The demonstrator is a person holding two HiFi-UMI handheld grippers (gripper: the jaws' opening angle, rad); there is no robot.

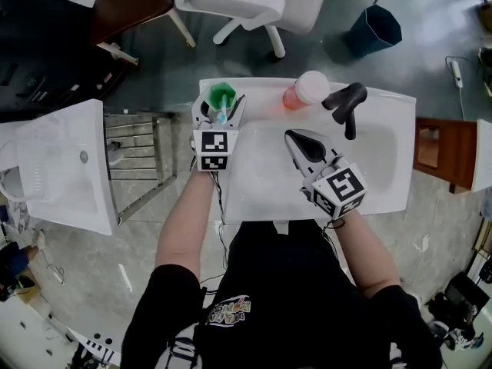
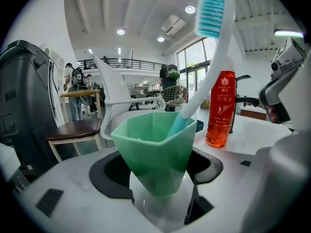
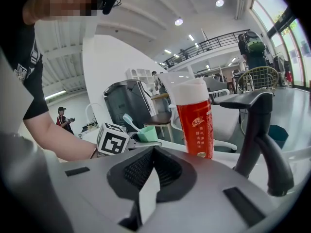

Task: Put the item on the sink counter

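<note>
One green cup (image 2: pixel 153 149), with one toothbrush (image 2: pixel 209 57) leaning in it, is clamped between the jaws of the left gripper (image 1: pixel 221 106) at the back-left corner of the sink counter (image 1: pixel 261 91). The right gripper (image 3: pixel 148 188) is pressed closed, with nothing held. One red bottle (image 3: pixel 195 123) and one black faucet (image 3: pixel 260 140) are seen on the counter.
</note>
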